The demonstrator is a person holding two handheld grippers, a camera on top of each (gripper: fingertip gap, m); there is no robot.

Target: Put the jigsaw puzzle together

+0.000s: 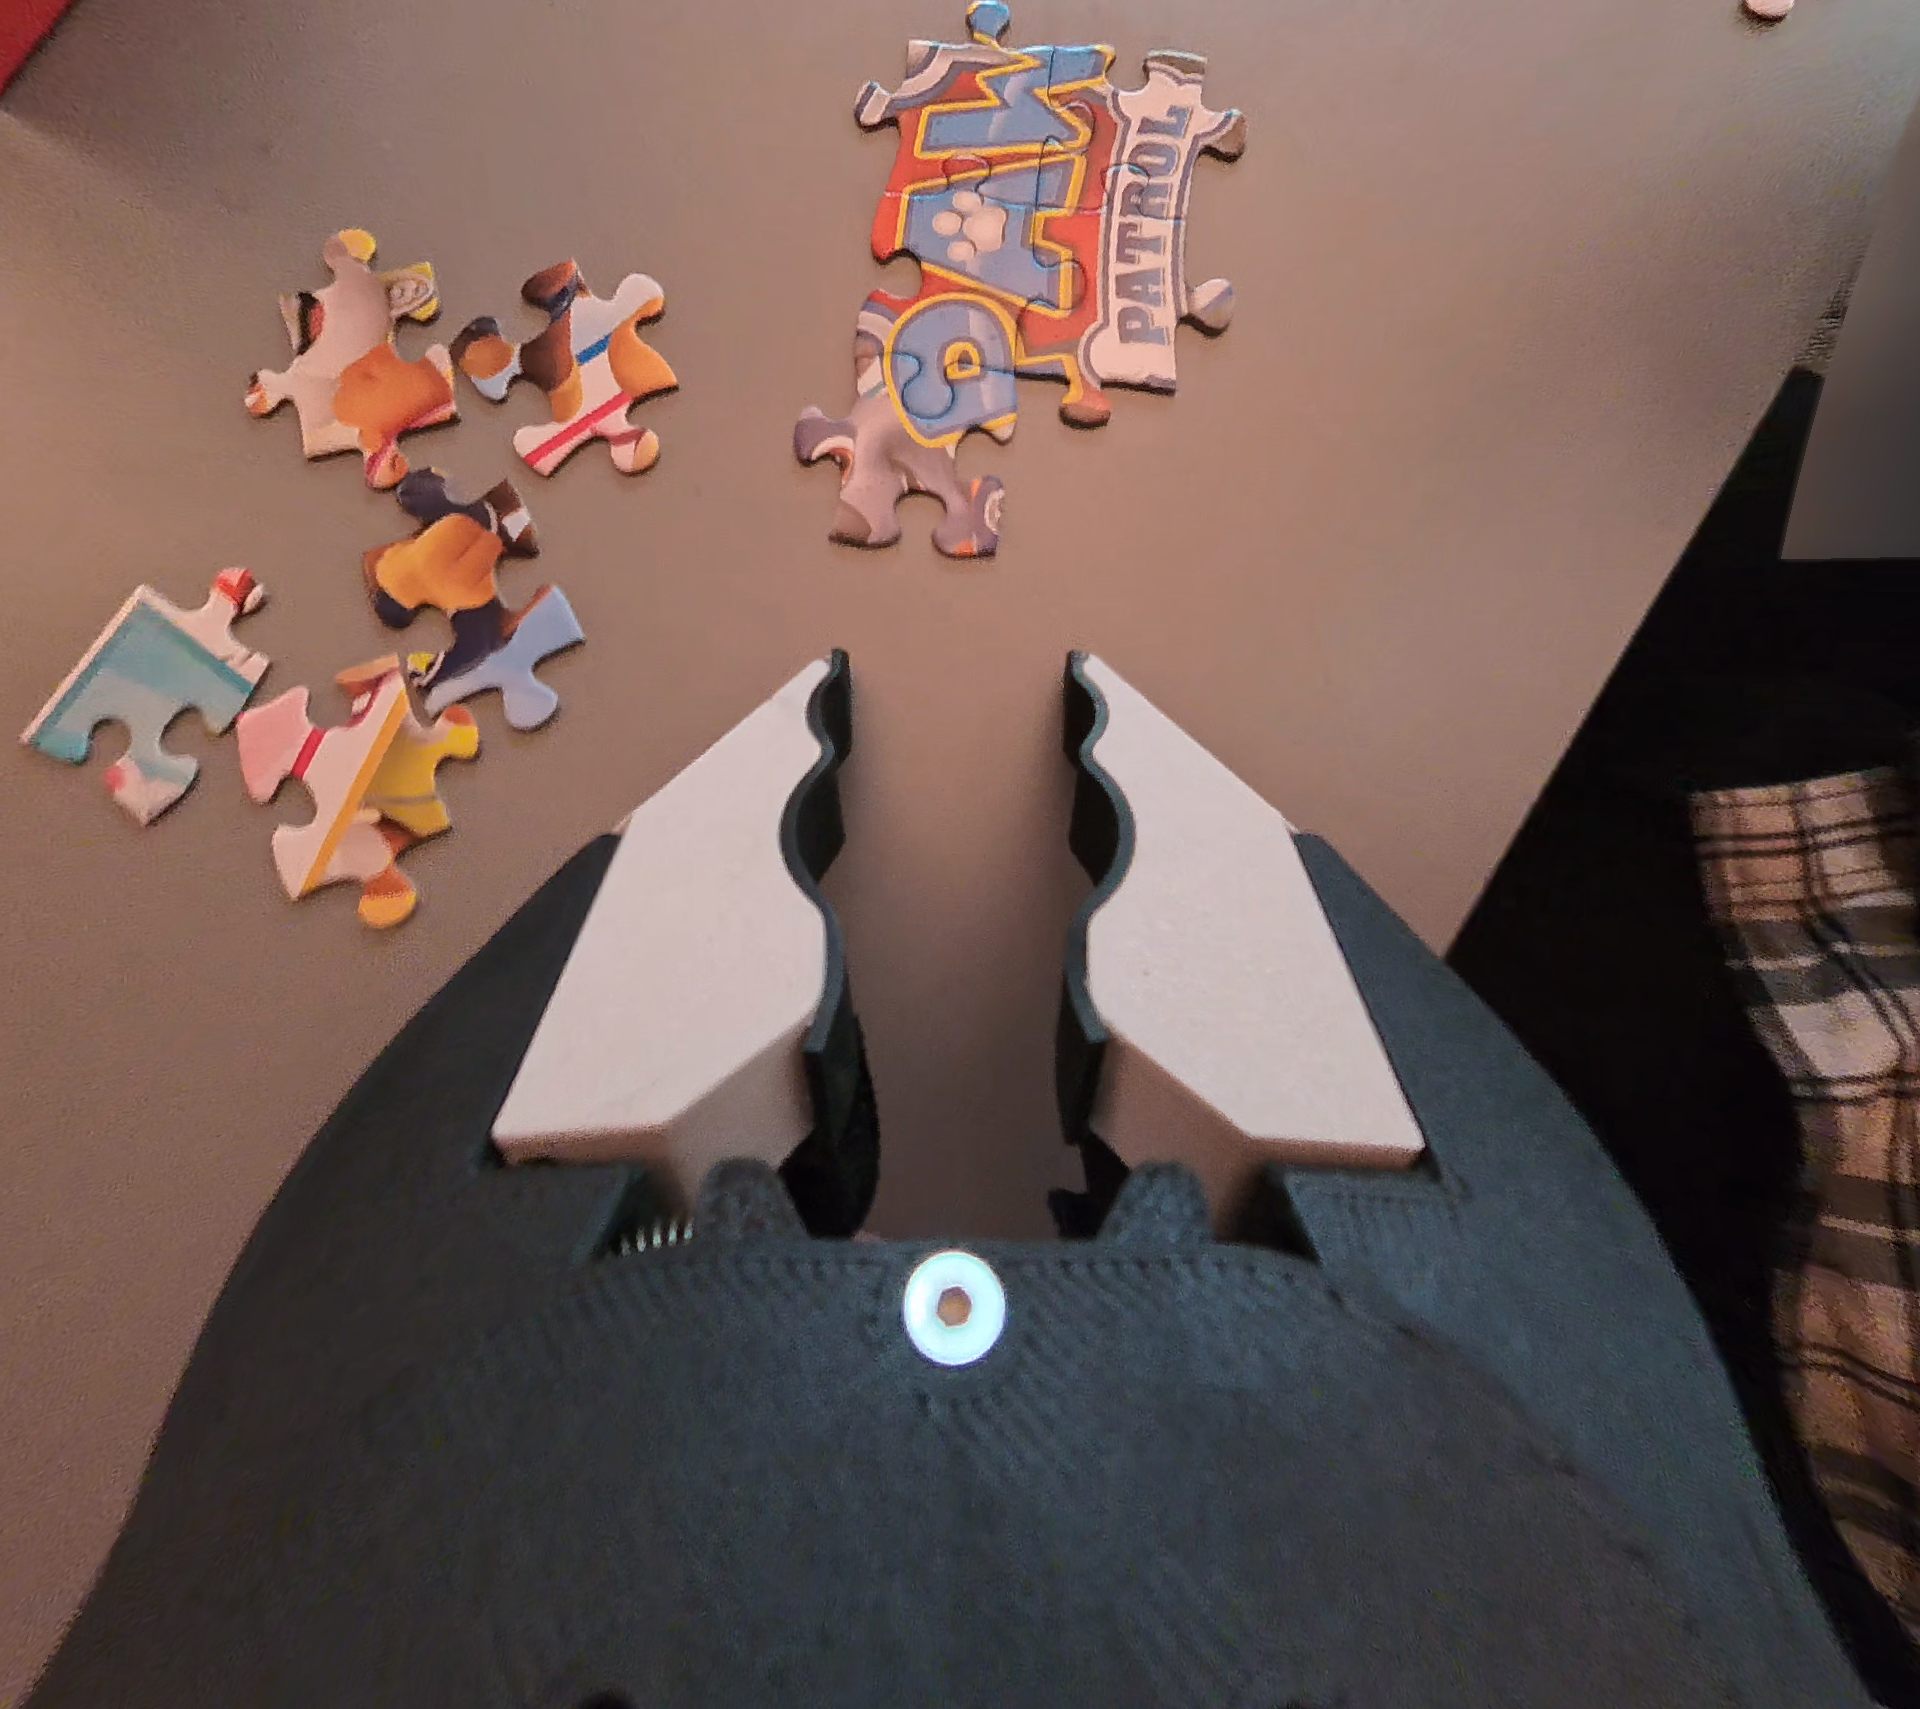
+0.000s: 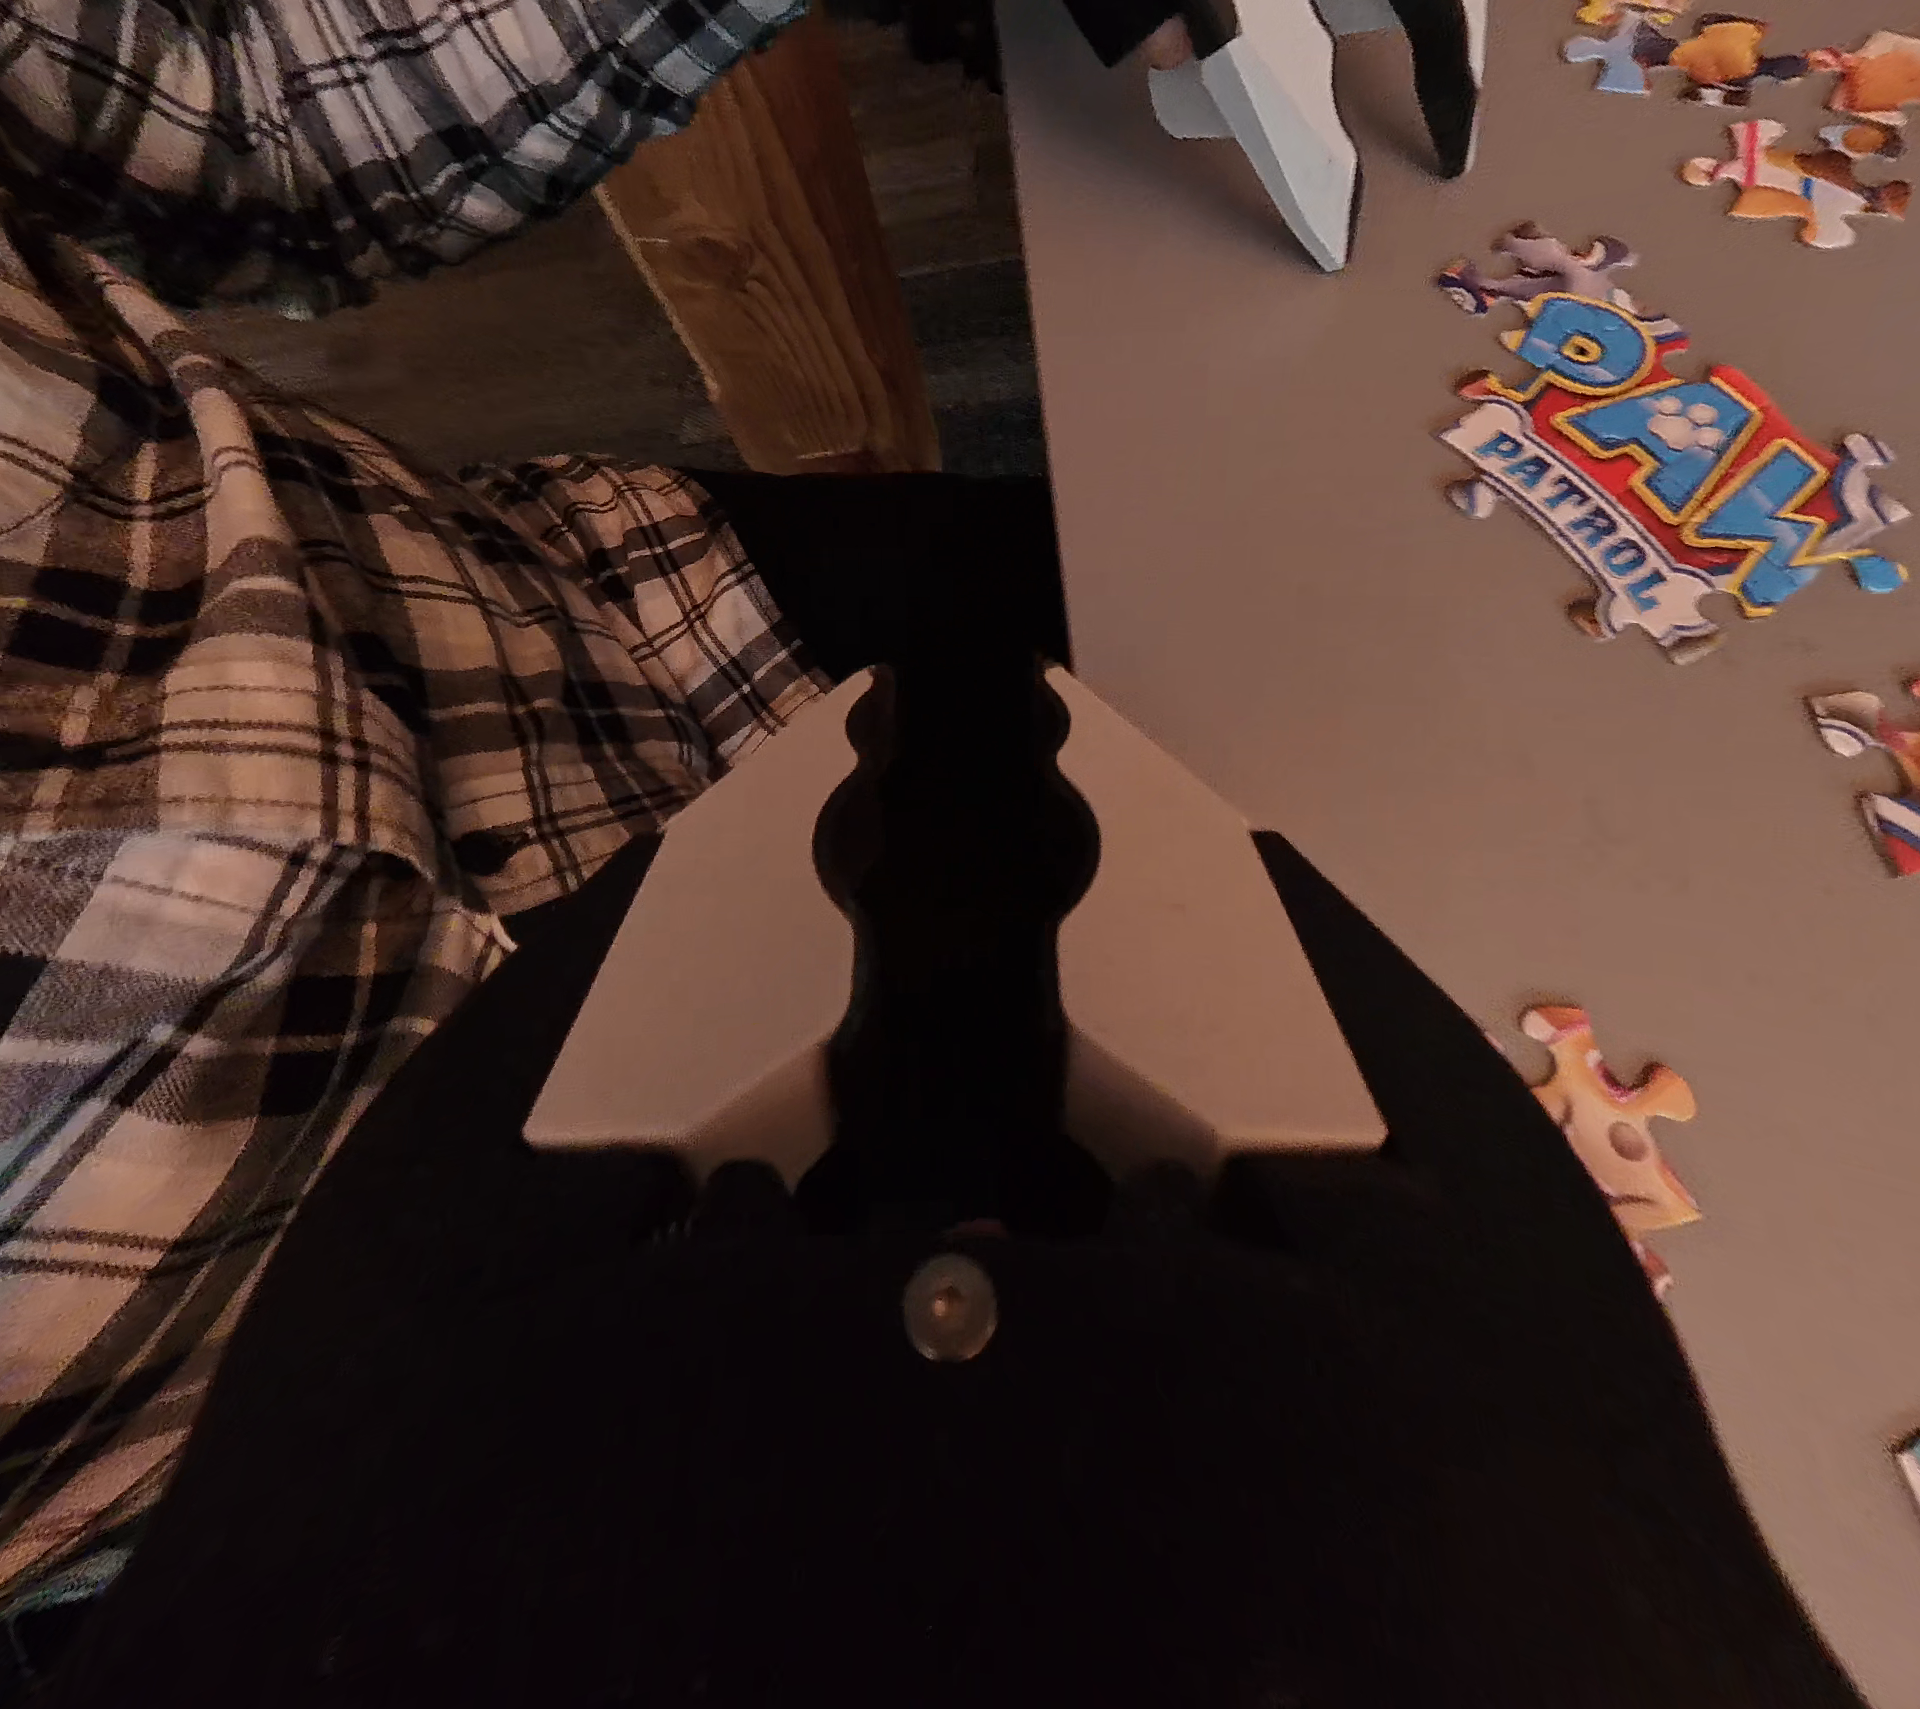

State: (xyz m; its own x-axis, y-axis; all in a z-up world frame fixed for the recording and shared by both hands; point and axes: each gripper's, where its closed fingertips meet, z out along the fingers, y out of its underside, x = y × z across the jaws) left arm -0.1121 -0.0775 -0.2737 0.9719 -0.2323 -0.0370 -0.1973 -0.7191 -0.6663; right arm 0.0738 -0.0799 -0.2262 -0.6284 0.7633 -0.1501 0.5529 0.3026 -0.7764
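On the counter (image 1: 1351,516) the joined logo cluster (image 1: 1029,257) lies ahead of the empty, parted left tongs (image 1: 958,672), loose pieces (image 1: 416,537) beside it; right tongs (image 2: 961,672), seemingly closed, idle off-edge; next likely means picking a matching piece.

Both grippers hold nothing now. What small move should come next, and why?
Probably ease the open left gripper left toward the loose pieces to pick one: the joined logo section still has free edges, and the right gripper hangs off the table's edge.
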